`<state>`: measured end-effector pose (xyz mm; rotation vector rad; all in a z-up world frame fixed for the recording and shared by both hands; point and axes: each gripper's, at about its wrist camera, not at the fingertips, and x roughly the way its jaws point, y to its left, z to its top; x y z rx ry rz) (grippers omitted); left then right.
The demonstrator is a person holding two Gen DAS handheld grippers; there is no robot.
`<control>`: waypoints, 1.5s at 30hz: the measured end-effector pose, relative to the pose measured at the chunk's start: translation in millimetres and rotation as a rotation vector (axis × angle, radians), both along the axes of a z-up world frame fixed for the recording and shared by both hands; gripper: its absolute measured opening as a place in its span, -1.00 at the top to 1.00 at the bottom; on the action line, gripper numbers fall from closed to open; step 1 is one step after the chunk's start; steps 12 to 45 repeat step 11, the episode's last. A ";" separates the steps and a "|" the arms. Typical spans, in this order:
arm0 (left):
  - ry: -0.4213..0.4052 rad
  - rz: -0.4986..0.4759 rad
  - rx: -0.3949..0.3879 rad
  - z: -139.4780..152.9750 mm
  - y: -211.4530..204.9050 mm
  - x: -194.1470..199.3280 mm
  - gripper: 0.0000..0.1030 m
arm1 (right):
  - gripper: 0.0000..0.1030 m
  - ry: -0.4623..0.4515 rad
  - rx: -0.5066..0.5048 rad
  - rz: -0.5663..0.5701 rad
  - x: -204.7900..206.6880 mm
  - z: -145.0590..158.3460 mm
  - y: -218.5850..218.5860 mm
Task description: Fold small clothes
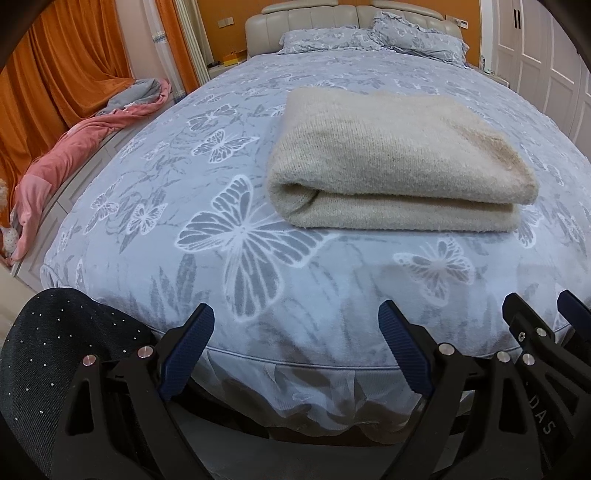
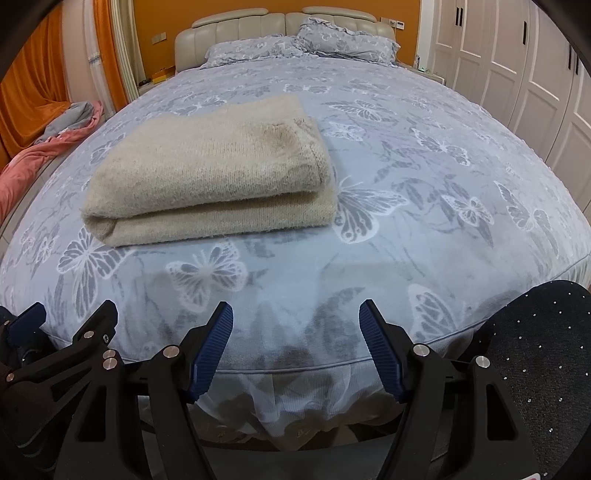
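A cream knitted garment (image 1: 399, 162) lies folded in a thick rectangle on the blue butterfly bedspread (image 1: 258, 236). It also shows in the right wrist view (image 2: 210, 177), left of centre. My left gripper (image 1: 295, 317) is open and empty, held back at the foot edge of the bed, well short of the garment. My right gripper (image 2: 295, 314) is open and empty, also at the foot edge, beside the left one. The right gripper's fingers (image 1: 532, 314) show at the right of the left wrist view.
Two pillows (image 2: 303, 44) and a padded headboard (image 2: 236, 29) stand at the far end. A pink and grey blanket (image 1: 74, 155) lies on a ledge at the left. White wardrobe doors (image 2: 517, 74) are at the right. Dark sparkly-clad knees (image 1: 62, 354) show at the corners.
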<state>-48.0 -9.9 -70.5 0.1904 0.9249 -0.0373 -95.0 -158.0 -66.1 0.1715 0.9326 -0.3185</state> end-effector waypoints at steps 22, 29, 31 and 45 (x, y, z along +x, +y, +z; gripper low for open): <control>0.022 -0.009 -0.031 -3.2 -2.1 2.3 -0.59 | -0.34 -0.006 -0.008 0.010 0.4 -1.2 0.6; 0.022 -0.009 -0.031 -3.2 -2.1 2.3 -0.59 | -0.34 -0.006 -0.008 0.010 0.4 -1.2 0.6; 0.022 -0.009 -0.031 -3.2 -2.1 2.3 -0.59 | -0.34 -0.006 -0.008 0.010 0.4 -1.2 0.6; 0.022 -0.009 -0.031 -3.2 -2.1 2.3 -0.59 | -0.34 -0.006 -0.008 0.010 0.4 -1.2 0.6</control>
